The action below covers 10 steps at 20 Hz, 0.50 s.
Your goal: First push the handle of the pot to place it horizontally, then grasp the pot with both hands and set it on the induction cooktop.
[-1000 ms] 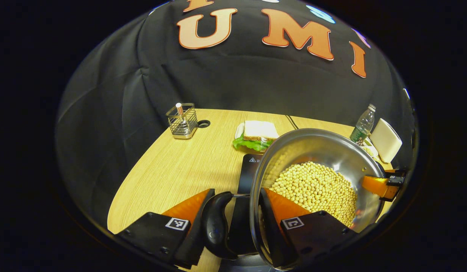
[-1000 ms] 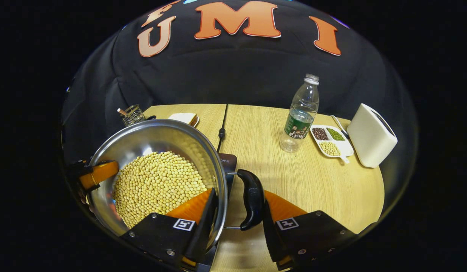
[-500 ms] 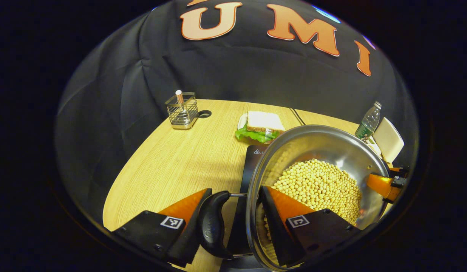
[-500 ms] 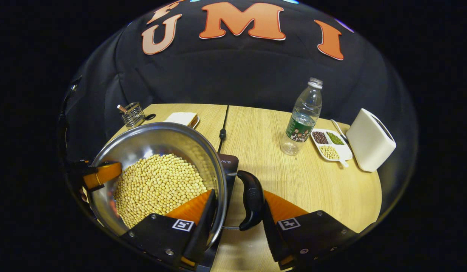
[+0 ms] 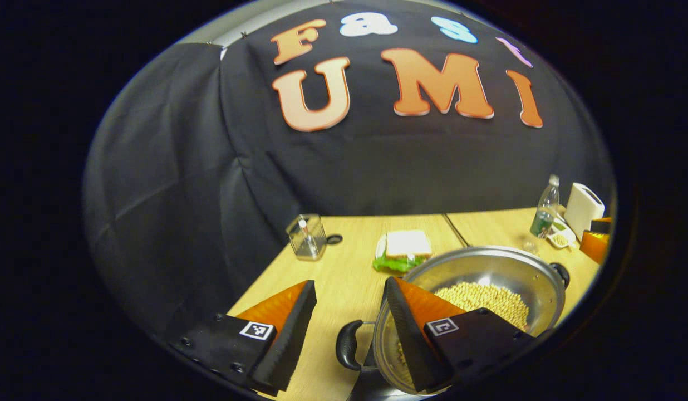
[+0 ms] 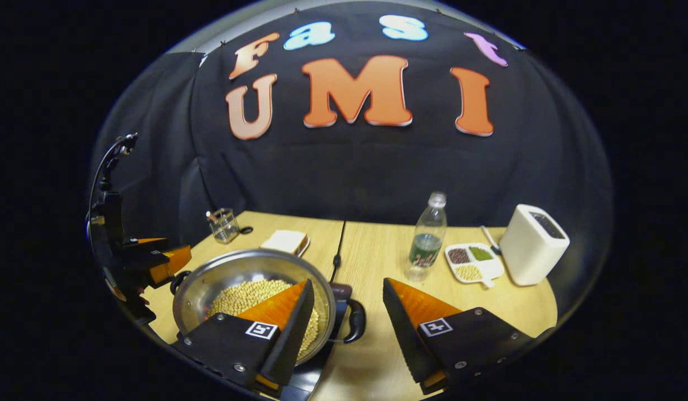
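Observation:
A steel pot [image 5: 489, 266] of yellow soybeans [image 5: 483, 299] sits low on the black induction cooktop [image 6: 339, 291], its two black side handles level. Above the near handle [image 5: 347, 345] my left gripper [image 5: 349, 287] hangs open, its right finger over the pot's rim, gripping nothing. In the right gripper view the pot [image 6: 238, 270] lies at lower left. My right gripper [image 6: 347, 284] is open above the other handle [image 6: 356, 322], touching neither handle nor rim. The left gripper [image 6: 155, 262] also appears at that view's far left, held by a hand.
On the wooden table stand a sandwich on a plate [image 5: 408, 245], a clear holder [image 5: 306, 236], a water bottle [image 6: 427, 236], a divided dish of beans [image 6: 472, 262] and a white box [image 6: 533, 244]. A black cable [image 6: 338, 250] runs back from the cooktop.
Both grippers have opened, released the pot's handles and risen up and back. The pot has gone from held in the air to resting on the cooktop.

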### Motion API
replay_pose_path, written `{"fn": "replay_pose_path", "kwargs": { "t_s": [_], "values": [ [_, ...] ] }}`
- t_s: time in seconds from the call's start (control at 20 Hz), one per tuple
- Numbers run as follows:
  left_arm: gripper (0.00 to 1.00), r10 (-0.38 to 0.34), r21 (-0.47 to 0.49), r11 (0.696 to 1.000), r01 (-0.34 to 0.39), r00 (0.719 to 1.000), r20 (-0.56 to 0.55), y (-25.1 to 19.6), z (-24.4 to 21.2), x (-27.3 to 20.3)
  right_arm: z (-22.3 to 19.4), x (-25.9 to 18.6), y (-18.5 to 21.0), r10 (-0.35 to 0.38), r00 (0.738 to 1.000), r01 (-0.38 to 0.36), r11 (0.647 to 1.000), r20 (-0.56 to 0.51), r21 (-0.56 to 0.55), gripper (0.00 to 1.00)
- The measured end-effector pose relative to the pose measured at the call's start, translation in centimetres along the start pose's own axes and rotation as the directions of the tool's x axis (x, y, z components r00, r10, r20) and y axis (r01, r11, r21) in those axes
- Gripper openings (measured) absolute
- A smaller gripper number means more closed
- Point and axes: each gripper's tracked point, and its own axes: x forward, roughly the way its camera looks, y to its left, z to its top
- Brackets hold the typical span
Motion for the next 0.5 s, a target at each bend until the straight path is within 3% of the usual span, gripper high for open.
{"fn": "replay_pose_path", "kwargs": {
  "t_s": [0.15, 0.4, 0.45, 0.5],
  "values": [
    [0.84, -0.091, -0.057, 0.994, 0.096, 0.992, 0.088, -2.1, 5.1, -4.3, 4.6, -4.0, -2.7, -0.04, 0.989, 0.042, 0.999, 0.144, -0.011, 0.78],
    [0.84, -0.111, -0.106, 0.983, 0.148, 0.948, 0.299, -3.4, 14.4, -12.8, 10.5, -11.4, -6.8, -0.063, 0.95, 0.072, 0.997, 0.305, -0.019, 0.78],
    [0.92, -0.125, -0.113, 0.979, 0.171, 0.935, 0.333, -4.0, 15.6, -14.3, 11.7, -12.6, -7.7, -0.069, 0.939, 0.08, 0.997, 0.336, -0.02, 0.78],
    [0.92, -0.133, -0.115, 0.976, 0.187, 0.921, 0.365, -4.2, 17.0, -15.6, 13.0, -14.0, -8.5, -0.079, 0.926, 0.093, 0.995, 0.369, -0.021, 0.78]
  ]
}}
